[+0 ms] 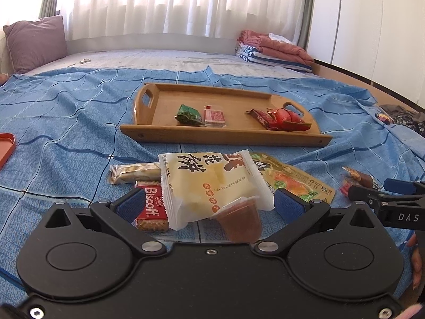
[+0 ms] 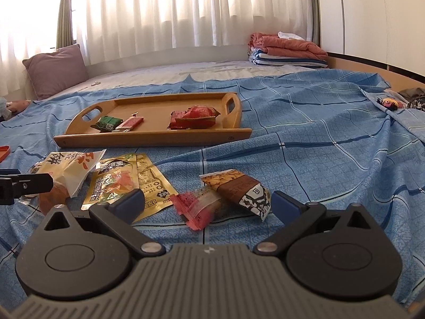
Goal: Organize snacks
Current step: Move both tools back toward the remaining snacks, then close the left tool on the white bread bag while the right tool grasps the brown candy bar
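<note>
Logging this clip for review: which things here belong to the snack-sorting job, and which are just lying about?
Job: wooden tray, green packet, red wrappers, Biscoff biscuit, white pastry bag, jelly cup, yellow pouch, brown bar.
Lying about: pillow, folded bedding.

Daylight glows through white curtains (image 1: pixel 164 2) at twelve o'clock. A bed (image 2: pixel 186 71) under a blue checked sheet (image 2: pixel 318 133) fills the room. A mauve pillow (image 1: pixel 35 42) sits at ten o'clock, folded blankets (image 1: pixel 276 50) at two.

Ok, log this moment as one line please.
left gripper: open over jelly cup | right gripper: open near red wrapper | tray: four snacks | rest on bedsheet
</note>
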A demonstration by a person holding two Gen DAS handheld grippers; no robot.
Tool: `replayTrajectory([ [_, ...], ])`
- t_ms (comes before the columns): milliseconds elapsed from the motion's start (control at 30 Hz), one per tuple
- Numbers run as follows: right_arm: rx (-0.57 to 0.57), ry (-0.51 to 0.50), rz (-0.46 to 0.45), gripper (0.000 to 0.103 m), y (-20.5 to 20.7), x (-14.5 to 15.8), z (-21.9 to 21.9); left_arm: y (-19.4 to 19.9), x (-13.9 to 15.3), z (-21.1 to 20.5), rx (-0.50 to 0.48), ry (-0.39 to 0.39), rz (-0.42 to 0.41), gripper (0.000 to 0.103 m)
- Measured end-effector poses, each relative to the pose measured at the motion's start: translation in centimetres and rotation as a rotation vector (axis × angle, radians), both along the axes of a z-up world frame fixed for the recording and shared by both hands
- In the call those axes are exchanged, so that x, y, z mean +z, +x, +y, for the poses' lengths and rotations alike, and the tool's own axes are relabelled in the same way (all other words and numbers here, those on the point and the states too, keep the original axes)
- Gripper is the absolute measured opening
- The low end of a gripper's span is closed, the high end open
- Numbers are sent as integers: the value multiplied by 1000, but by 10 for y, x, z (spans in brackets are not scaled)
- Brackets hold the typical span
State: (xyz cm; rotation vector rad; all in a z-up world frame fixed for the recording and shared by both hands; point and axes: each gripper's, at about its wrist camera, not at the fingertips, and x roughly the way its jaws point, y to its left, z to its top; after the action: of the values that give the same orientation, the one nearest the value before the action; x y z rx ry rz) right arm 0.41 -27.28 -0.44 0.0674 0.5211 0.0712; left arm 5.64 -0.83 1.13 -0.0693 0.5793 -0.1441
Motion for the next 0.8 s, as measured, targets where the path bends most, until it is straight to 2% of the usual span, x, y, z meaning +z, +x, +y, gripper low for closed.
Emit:
replayTrajectory([
  [167, -65, 37, -4, 103, 7, 0, -4, 13, -1, -4, 32, -27, 15, 103],
  [333, -142, 102, 20, 103, 23, 0, -11, 23, -4, -14, 53, -21, 24, 103],
  [633, -229, 113, 76, 103, 40, -11, -10, 35, -13, -24, 88, 5, 54, 103],
  [800, -229, 112, 87, 103, 41, -14, -9, 42, -16, -25, 116, 9, 69, 103],
])
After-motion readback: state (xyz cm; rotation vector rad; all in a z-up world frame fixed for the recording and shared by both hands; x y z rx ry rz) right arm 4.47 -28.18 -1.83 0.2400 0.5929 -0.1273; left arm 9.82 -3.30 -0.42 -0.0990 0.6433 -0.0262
